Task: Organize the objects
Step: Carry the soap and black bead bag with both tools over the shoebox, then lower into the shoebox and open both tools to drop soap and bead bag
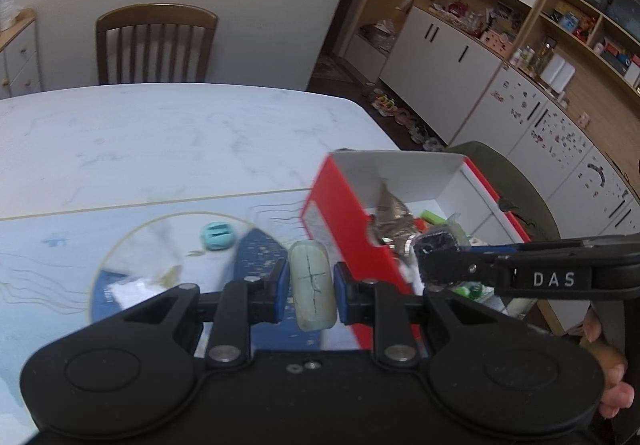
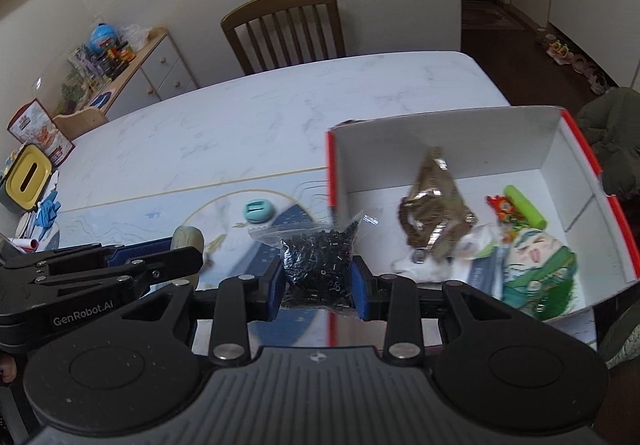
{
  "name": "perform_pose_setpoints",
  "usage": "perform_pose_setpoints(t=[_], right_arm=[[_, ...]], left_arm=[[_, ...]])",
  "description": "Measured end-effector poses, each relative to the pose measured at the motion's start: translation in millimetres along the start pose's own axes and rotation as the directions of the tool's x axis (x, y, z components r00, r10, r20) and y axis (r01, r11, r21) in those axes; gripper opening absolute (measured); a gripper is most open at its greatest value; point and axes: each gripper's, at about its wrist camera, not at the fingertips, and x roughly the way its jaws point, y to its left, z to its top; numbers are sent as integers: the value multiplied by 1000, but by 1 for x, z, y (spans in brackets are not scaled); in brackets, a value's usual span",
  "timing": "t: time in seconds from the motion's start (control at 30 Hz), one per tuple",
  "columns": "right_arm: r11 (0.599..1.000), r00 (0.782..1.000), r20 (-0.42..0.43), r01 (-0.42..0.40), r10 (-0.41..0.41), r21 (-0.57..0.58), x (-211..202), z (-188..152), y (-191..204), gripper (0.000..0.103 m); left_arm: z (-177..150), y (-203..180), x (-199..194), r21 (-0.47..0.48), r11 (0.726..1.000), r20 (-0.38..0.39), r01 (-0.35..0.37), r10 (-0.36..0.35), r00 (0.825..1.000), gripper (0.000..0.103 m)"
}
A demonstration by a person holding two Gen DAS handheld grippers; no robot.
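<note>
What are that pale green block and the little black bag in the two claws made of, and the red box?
Pale green block: looks like matte soap or wax, with scored cracks across its face; I can't tell which. Little black bag: clear glossy plastic film, crinkled, packed with tiny black pieces. Red box: apparently cardboard, red outside, plain white inside, with thin folded walls.

Both wrist cameras sit just behind their grippers, angled down and forward across the marble table [image 1: 160, 133] toward the wooden chair [image 2: 284, 29], close above the red box [image 2: 576, 149], each catching the other gripper at its edge.
</note>
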Motion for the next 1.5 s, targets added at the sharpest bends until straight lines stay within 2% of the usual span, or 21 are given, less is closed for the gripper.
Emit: perform_pose_setpoints(t=[0.43,0.77,0.93,1.1,1.5], right_arm=[[997,999,2,42,-42,60,-14,1,-95,33],[997,999,4,52,-52,61,-20,-1,-142,34],[997,997,6,70,-71,42,-17,5,-158,34],[994,993,43,107,-106,-28,-5,17,-167,34],[986,992,-5,123,-124,-112,55,56,-171,34]], left_arm=[[3,-71,44,34,999,-28,16,-15,999,22],[5,-112,75,53,999,-48,12,-9,999,22],[13,-127,94,60,998,-63,4,0,998,22],[20,-144,113,94,996,-69,-12,19,997,22],[27,-165,168,170,983,-130,-69,92,987,22]])
